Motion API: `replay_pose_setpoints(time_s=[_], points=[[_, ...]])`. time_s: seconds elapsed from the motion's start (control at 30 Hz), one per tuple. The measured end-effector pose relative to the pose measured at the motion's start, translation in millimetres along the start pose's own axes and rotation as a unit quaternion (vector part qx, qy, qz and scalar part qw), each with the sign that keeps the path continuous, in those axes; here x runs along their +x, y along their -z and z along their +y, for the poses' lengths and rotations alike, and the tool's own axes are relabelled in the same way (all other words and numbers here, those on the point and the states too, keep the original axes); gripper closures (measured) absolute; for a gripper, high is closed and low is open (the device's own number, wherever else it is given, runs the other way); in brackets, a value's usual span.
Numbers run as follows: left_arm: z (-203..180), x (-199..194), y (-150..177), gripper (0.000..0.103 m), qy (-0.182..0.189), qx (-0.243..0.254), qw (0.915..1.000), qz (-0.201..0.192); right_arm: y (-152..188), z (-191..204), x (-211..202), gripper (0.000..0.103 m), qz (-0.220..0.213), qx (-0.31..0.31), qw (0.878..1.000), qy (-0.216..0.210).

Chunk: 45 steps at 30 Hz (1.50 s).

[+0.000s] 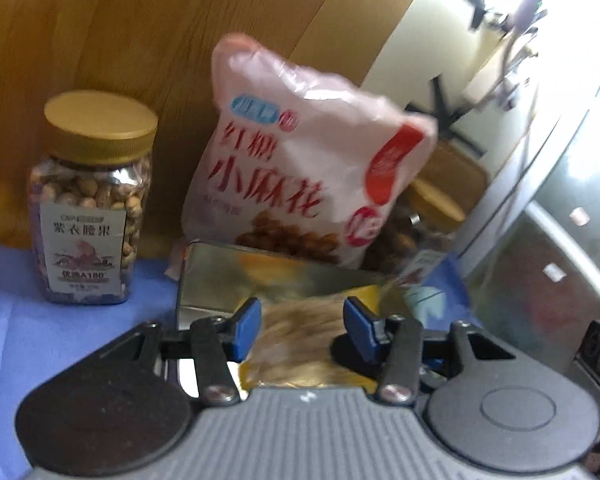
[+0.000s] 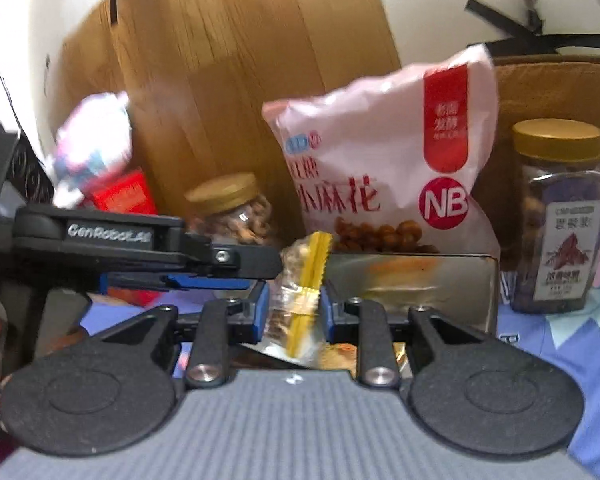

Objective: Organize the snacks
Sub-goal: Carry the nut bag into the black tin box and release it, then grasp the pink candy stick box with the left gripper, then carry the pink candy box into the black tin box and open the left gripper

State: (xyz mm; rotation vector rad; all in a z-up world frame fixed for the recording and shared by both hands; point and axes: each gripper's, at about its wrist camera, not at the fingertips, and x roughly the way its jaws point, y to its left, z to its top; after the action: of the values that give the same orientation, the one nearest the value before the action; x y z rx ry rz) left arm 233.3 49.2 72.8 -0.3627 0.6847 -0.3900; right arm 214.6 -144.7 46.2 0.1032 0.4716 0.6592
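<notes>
A small clear snack packet with a yellow seal is held between both grippers over an open metal tin. My right gripper is shut on the packet's lower part. My left gripper has its blue pads on either side of the same packet, which is blurred; whether the pads touch it is unclear. It reaches in from the left in the right wrist view. A pink bag of fried dough twists stands behind the tin.
A gold-lidded nut jar stands left of the bag on the blue cloth. Another jar stands right of the tin, a third behind. A red box and a wooden panel are at the back.
</notes>
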Motion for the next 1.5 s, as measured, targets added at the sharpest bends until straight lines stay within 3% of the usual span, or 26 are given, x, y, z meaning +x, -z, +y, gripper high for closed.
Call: replay_pose_setpoints(time_s=[0.1, 0.17, 0.27, 0.43, 0.6, 0.7, 0.83, 1.07, 1.17, 1.23, 1.33, 1.5], points=[[0.1, 15.8, 3.5, 0.054, -0.04, 0.019, 0.999, 0.005, 4.5, 9.0, 21.4, 0.073, 0.02, -0.037, 0.999, 0.008], [2.5, 9.5, 5.0, 0.054, -0.047, 0.014, 0.9988, -0.003, 5.6, 15.9, 20.3, 0.073, 0.013, -0.064, 0.998, 0.017], [11.4, -20.3, 5.2, 0.051, -0.028, -0.008, 0.999, -0.033, 2.6, 10.9, -2.4, 0.07, -0.017, -0.04, 0.999, 0.001], [35.2, -76.2, 14.8, 0.049, -0.043, -0.042, 0.9958, -0.07, 14.2, 0.7, -44.7, 0.067, -0.037, -0.004, 0.999, -0.006], [68.5, -96.2, 42.3, 0.042, -0.094, -0.087, 0.9899, -0.06, 40.5, 3.2, -45.8, 0.061, 0.016, 0.024, 0.999, -0.033], [88.4, -82.2, 50.4, 0.042, -0.111, -0.12, 0.9858, -0.037, 49.9, 13.0, -26.8, 0.061, 0.061, 0.013, 0.998, -0.02], [102.3, -52.2, 47.6, 0.042, -0.131, -0.127, 0.9832, -0.011, 53.5, 8.3, -6.0, 0.061, 0.089, 0.053, 0.994, -0.032], [108.4, -17.1, 44.0, 0.042, -0.111, -0.138, 0.9841, 0.01, 56.1, 7.7, 15.3, 0.061, 0.122, 0.075, 0.989, -0.048], [92.3, -14.0, 50.8, 0.044, -0.109, -0.111, 0.9876, 0.021, 62.3, 10.6, 26.3, 0.061, 0.146, 0.074, 0.985, -0.054], [79.3, -15.9, 56.9, 0.05, -0.113, -0.095, 0.9885, 0.033, 63.5, 14.1, 26.3, 0.061, 0.145, 0.069, 0.986, -0.051], [66.6, -24.3, 68.3, 0.05, -0.116, -0.08, 0.9893, 0.039, 65.3, 13.4, 22.2, 0.061, 0.139, 0.072, 0.987, -0.042], [57.5, -43.0, 83.5, 0.049, -0.092, -0.095, 0.9905, 0.038, 69.3, 17.5, -0.3, 0.06, 0.127, 0.045, 0.99, -0.042]])
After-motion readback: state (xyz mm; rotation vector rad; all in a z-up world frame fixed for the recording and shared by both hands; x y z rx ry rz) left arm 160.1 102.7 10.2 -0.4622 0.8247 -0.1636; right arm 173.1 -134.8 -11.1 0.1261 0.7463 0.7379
